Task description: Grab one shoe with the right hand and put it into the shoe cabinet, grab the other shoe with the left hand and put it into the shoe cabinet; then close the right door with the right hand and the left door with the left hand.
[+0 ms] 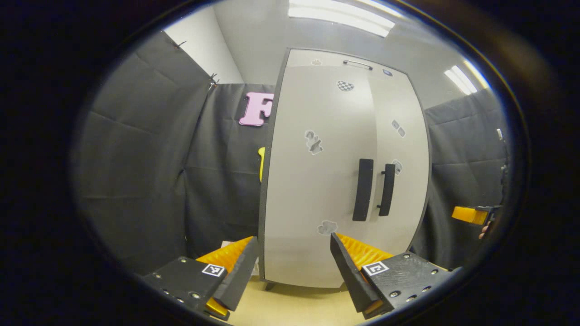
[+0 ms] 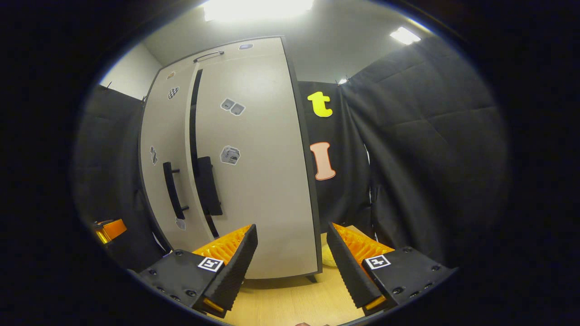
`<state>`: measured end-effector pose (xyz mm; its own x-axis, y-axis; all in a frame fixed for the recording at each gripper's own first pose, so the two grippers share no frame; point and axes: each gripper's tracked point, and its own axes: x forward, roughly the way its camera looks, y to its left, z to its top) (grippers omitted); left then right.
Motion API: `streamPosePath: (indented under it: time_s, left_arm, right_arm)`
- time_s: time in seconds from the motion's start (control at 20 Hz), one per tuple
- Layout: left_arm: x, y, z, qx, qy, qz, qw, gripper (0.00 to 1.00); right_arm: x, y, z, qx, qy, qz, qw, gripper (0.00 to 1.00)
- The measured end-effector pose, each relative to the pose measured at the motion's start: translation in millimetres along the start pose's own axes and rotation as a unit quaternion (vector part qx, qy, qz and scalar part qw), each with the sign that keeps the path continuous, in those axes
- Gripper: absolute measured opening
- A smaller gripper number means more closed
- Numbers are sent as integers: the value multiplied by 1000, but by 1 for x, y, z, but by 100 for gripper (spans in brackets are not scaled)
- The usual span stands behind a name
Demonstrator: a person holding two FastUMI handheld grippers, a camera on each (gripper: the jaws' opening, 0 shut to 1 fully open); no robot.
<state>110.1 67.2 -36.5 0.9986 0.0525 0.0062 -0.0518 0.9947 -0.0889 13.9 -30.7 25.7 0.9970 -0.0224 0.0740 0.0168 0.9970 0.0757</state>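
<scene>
the shoe cabinet (image 1: 317, 181) stands upright on the pale wooden floor (image 2: 290, 303) against the black cloth wall, a tall narrow box with its long axis straight up and its two doors facing both grippers. from the left gripper view the left door (image 1: 317, 190) and right door (image 1: 401, 149) look flush; from the right gripper view a dark slit runs between them, so i can't tell whether they are fully home. the two dark vertical handles (image 1: 363, 189) sit side by side at the middle seam. the doors look like stiff, light, smooth panels that should swing on a flat push near the handle edge; i'd say pinching a handle would work too. the left gripper (image 1: 294, 262) has its fingers spread wide, holding nothing; the right gripper (image 2: 292, 253) is likewise spread and empty. i see no shoes outside; presumably they're inside.
</scene>
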Motion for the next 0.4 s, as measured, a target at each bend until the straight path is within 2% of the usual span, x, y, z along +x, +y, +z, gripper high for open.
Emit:
streamPosePath:
  time_s: [0.4]
  left_arm:
    - [-1, 21, -1, -15, 9, 20, 1000, 93]
  right_arm:
    - [0, 6, -3, 0, 10, 8, 1000, 97]
